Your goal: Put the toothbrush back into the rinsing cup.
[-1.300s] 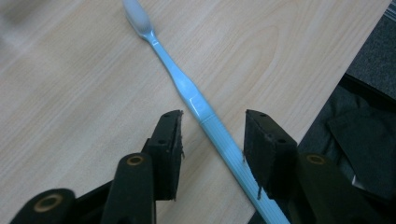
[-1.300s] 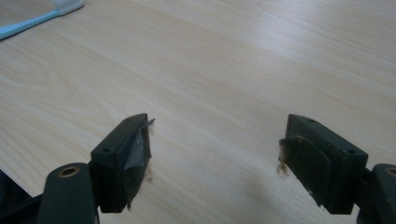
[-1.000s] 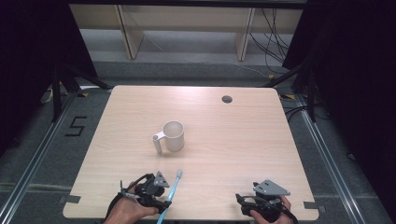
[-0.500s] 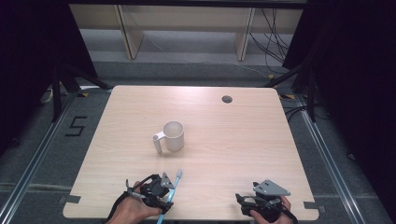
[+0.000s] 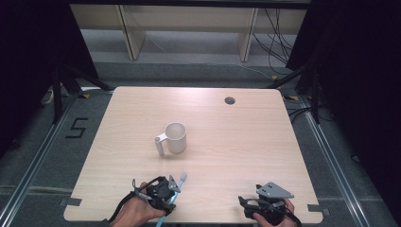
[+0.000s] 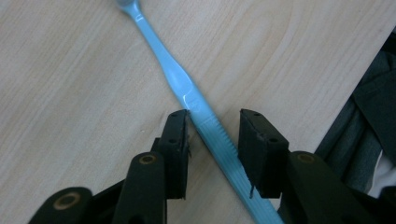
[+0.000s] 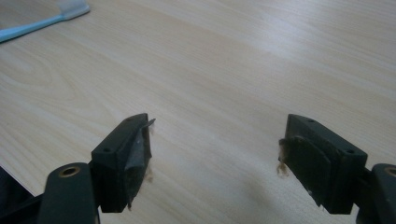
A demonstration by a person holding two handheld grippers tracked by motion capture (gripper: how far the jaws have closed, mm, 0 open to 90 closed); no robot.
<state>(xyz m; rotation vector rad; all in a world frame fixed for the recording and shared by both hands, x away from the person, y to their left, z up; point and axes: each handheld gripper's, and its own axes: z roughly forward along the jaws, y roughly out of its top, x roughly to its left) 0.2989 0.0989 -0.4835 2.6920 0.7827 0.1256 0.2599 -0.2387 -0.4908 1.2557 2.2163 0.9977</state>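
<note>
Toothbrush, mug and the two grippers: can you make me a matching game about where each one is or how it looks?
Things:
1. light blue plastic toothbrush
2. white mug with a handle
3. right gripper
4. small dark round hole in the wooden table

Places or states:
A. near the table's far edge
B. lying flat between the jaws of the left gripper
C. jaws wide apart, nothing between them
D. standing upright mid-table

Pairs: 1-B, 2-D, 3-C, 4-A

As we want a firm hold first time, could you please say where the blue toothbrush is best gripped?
Grip the toothbrush on its ribbed handle, from above, jaws across its width. It lies flat on the table, and the left gripper already straddles that part.
</note>
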